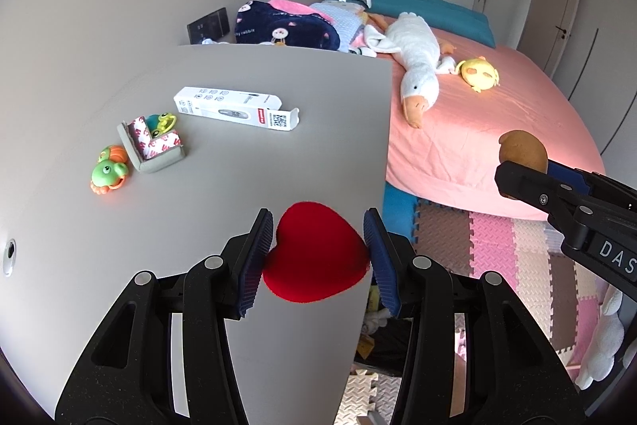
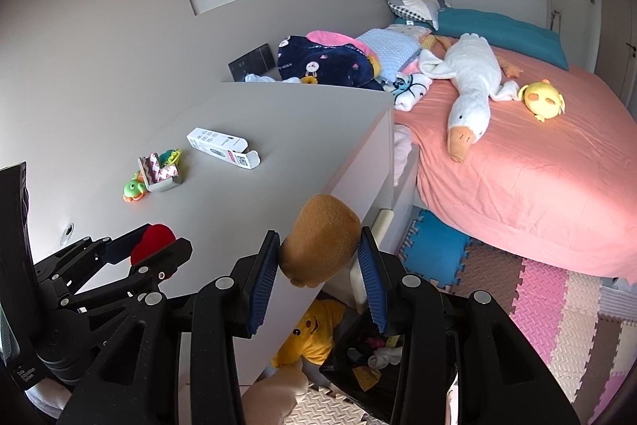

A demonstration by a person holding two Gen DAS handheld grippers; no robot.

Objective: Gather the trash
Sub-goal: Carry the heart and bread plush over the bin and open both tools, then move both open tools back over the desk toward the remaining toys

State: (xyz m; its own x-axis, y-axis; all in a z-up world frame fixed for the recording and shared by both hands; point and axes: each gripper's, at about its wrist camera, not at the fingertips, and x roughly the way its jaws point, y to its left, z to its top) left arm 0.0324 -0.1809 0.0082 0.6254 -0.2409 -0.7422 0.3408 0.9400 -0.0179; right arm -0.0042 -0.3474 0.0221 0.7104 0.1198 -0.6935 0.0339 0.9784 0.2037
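My left gripper [image 1: 318, 245] is shut on a red plush heart [image 1: 316, 251], held above the near right edge of the grey cabinet top [image 1: 239, 186]. My right gripper [image 2: 320, 253] is shut on a brown potato-shaped plush [image 2: 320, 237], held over the cabinet's right edge. Each gripper shows in the other's view: the right gripper [image 1: 529, 172] with the brown plush [image 1: 521, 150] at the right, the left gripper [image 2: 153, 239] with the red heart [image 2: 153, 237] at the lower left. A black bag [image 2: 358, 361] holding scraps stands on the floor beside the cabinet.
On the cabinet top lie a white open carton [image 1: 235, 108], a grey corner piece with taped strips [image 1: 153, 148] and small frog toys [image 1: 109, 170]. A pink bed [image 1: 497, 114] with a goose plush [image 1: 418, 54] lies to the right. Foam floor mats [image 2: 549, 305] and a yellow plush [image 2: 314, 333] are below.
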